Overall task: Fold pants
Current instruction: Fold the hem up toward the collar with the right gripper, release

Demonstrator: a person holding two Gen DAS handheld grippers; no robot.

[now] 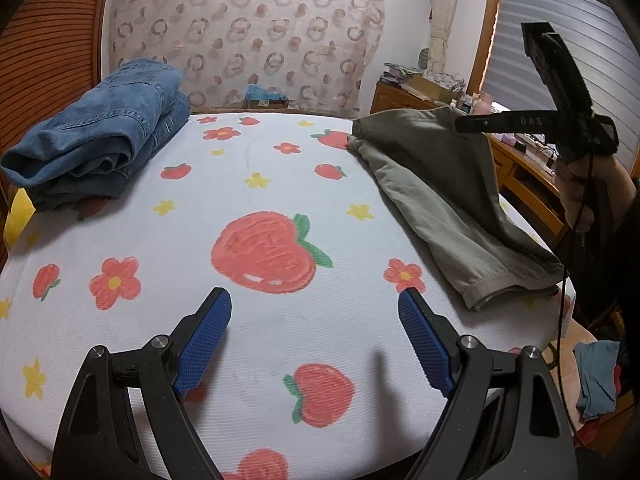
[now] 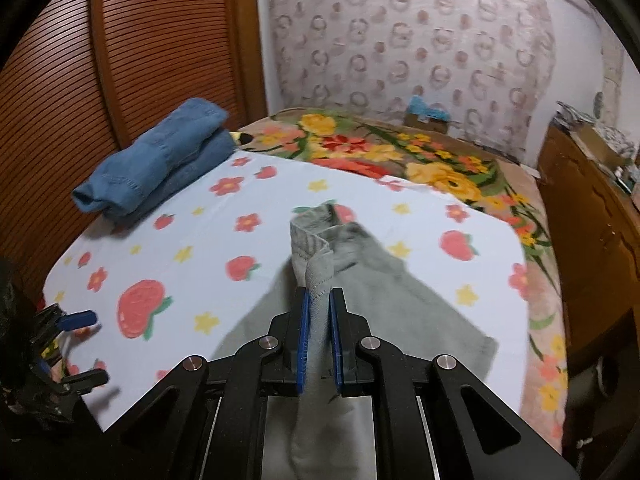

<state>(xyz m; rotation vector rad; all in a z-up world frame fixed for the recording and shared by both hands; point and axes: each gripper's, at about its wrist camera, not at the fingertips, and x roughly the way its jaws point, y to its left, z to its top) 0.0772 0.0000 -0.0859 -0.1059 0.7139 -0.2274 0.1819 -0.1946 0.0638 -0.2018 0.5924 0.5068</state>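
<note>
At the far left we find a folded stack of blue jeans [image 1: 96, 144] resting on the white sheet [image 1: 248, 184] printed with strawberries and flowers, close to the ribbed wooden headboard [image 1: 48, 52]. A yellow item [image 1: 18, 216] shows just below the stack, at the sheet's edge. Toward the middle of the left wrist view, we hold the left gripper [image 1: 314, 310] above a bare part of the sheet, its blue pads [image 1: 204, 344] spread wide with nothing between them and a large strawberry print [image 1: 268, 256] just ahead. Behind the bed hangs a curtain with ring patterns [image 1: 248, 32]. To the right lie the grey-green pants [image 1: 456, 208], with one leg and its cuffed hem stretched across the right part of the sheet. Their upper portion is raised off the bed. In the right wrist view, the right gripper [image 2: 318, 300] has its blue pads pressed together on a fold of this fabric, which stands up between the jaws and trails below them. The rest of the garment drapes downward onto the sheet. In the left wrist view the right gripper's black body appears above the raised fabric, with a hand [image 1: 580, 192] on its grip. A floral blanket [image 2: 440, 168] extends beyond the sheet, and a wooden dresser [image 2: 592, 216] stands at the far right.
</note>
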